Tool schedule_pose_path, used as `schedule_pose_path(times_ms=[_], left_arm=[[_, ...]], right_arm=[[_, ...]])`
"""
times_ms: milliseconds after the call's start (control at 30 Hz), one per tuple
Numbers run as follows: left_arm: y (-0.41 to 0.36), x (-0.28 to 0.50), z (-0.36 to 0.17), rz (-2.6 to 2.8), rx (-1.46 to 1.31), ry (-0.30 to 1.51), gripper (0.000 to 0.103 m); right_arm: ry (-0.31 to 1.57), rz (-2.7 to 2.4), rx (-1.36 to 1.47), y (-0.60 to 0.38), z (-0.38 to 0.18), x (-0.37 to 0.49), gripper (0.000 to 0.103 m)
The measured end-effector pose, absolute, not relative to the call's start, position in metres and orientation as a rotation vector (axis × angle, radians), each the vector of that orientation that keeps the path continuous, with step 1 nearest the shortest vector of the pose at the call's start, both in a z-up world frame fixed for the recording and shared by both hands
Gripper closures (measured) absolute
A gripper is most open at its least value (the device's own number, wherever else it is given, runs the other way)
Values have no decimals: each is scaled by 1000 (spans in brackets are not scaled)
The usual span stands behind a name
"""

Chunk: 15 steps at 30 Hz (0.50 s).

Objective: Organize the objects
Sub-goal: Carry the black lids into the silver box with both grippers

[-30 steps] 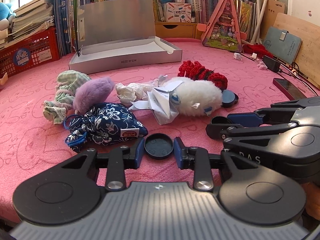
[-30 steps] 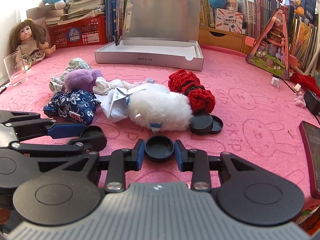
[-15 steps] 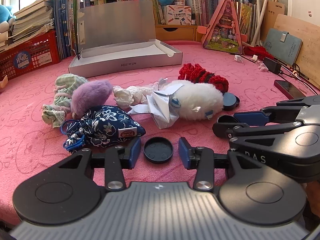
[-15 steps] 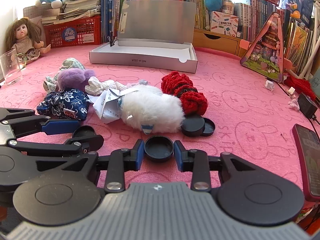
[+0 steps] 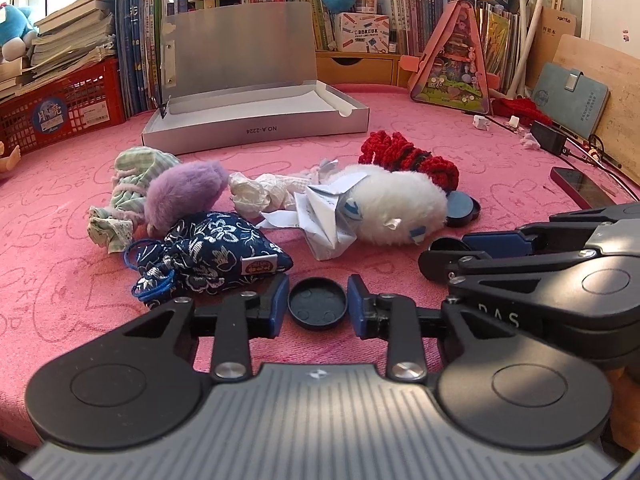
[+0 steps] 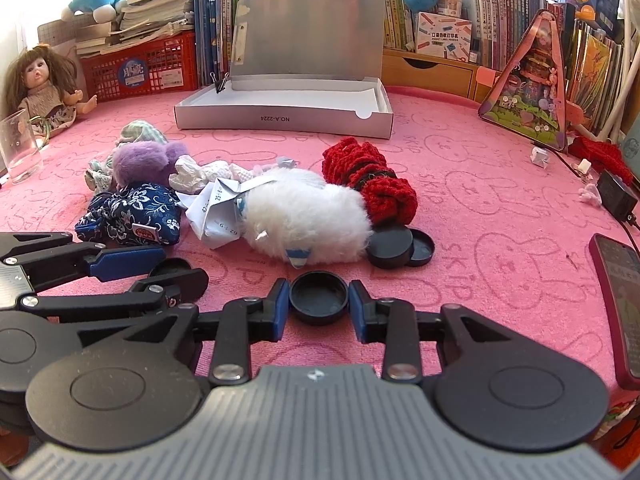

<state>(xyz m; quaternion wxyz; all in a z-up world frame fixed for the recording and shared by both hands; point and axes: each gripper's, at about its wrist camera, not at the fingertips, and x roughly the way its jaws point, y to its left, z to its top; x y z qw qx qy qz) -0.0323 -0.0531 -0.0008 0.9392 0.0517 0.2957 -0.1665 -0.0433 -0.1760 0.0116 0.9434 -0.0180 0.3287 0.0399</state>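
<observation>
Cap (image 5: 317,303): round, black, hollow-side up | left gripper (image 5: 318,305): parted around it | right gripper (image 6: 319,302): clamping second cap (image 6: 319,297)

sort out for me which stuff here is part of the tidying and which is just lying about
Part of the job: black cap between the left tongs, black cap between the right tongs, open grey box, blue pouch, white fluffy toy.

Lying about: doll, glass, phone.
</observation>
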Motion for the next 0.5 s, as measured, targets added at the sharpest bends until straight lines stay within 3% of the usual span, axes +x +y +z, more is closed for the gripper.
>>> schedule_pose_path(times_ms=[500], left_arm=[[-29,-13,40,-307,21,538,67]], right_arm=[[565,126,-48,-169,47,-27,65]])
